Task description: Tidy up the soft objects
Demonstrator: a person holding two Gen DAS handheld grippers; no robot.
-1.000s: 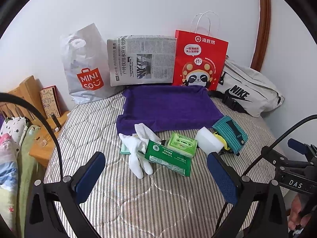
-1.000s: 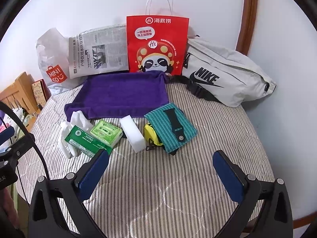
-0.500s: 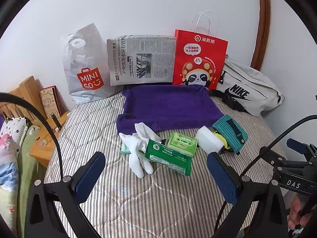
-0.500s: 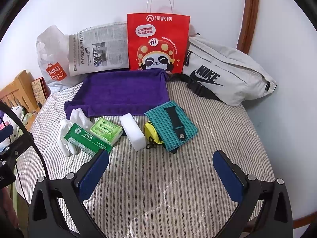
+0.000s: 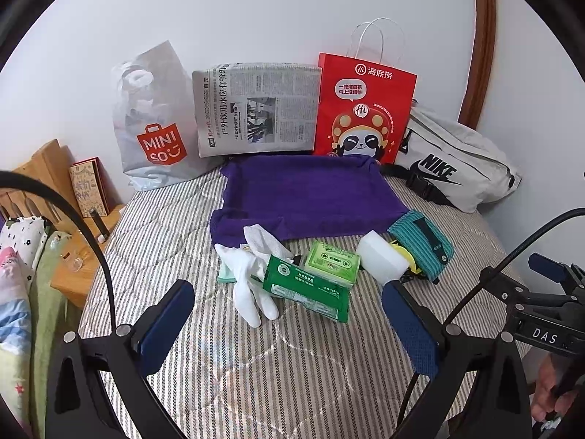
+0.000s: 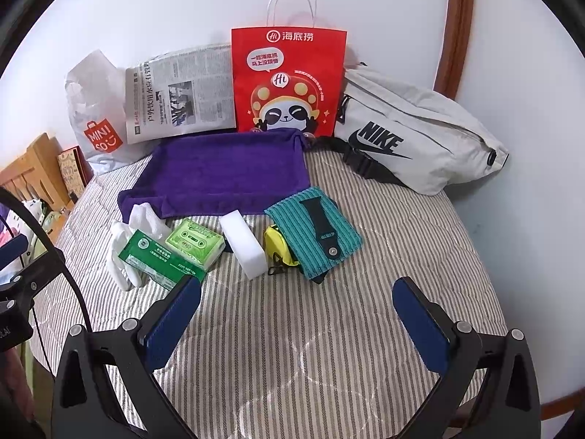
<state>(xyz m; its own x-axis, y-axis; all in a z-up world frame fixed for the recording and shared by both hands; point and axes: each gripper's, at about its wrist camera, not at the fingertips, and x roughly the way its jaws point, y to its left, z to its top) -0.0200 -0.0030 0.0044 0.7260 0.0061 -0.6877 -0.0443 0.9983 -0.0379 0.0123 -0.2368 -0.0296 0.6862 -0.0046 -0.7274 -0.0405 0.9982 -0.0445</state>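
Note:
A row of small things lies on the striped mattress in front of a purple towel (image 5: 307, 194) (image 6: 226, 172): white gloves (image 5: 252, 274) (image 6: 124, 252), a green tissue pack (image 5: 307, 289) (image 6: 157, 256), a light green cassette-print pack (image 5: 331, 261) (image 6: 195, 241), a white sponge block (image 5: 382, 258) (image 6: 245, 245), a yellow tape measure (image 6: 276, 245) and a teal striped pouch (image 5: 420, 245) (image 6: 314, 230) with a black strap. My left gripper (image 5: 289, 320) and right gripper (image 6: 296, 316) are both open and empty, held above the mattress short of the row.
Against the wall stand a Miniso plastic bag (image 5: 153, 124), a folded newspaper (image 5: 256, 109), a red paper bag (image 5: 365, 109) (image 6: 289, 80) and a white Nike waist bag (image 5: 453, 168) (image 6: 409, 135). A wooden bedside stand (image 5: 84, 256) and bedding are at the left.
Both grippers have edged slightly forward toward the row of objects. Nothing on the mattress has moved.

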